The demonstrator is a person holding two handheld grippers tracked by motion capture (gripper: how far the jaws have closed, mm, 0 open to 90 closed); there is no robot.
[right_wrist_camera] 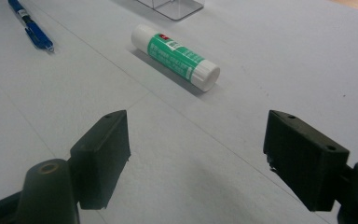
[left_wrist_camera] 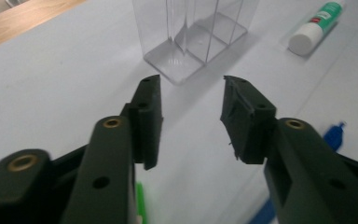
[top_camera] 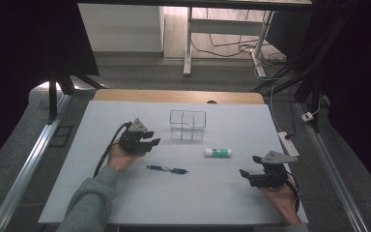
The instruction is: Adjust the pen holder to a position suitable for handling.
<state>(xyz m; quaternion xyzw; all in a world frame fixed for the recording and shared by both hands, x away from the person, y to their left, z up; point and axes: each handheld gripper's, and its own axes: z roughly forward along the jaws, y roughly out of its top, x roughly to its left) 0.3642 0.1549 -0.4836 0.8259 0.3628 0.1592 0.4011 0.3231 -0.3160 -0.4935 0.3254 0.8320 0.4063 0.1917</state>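
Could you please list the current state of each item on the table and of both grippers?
Clear plastic compartment organiser: upright, looks empty.
Green-and-white glue stick: lying on its side, cap on, untouched.
Blue pen: lying flat on the white table sheet, untouched.
Left gripper: open, nothing between its jaws, pointing toward the organiser.
Right gripper: open wide, empty, pointing toward the glue stick.

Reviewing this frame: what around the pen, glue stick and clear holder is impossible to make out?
- Pen: left gripper view, mostly hidden behind the left gripper.
- Glue stick: label print too small, right gripper view.
- Clear holder: top cut off by the frame edge, left gripper view; contents hard to tell in the high view.
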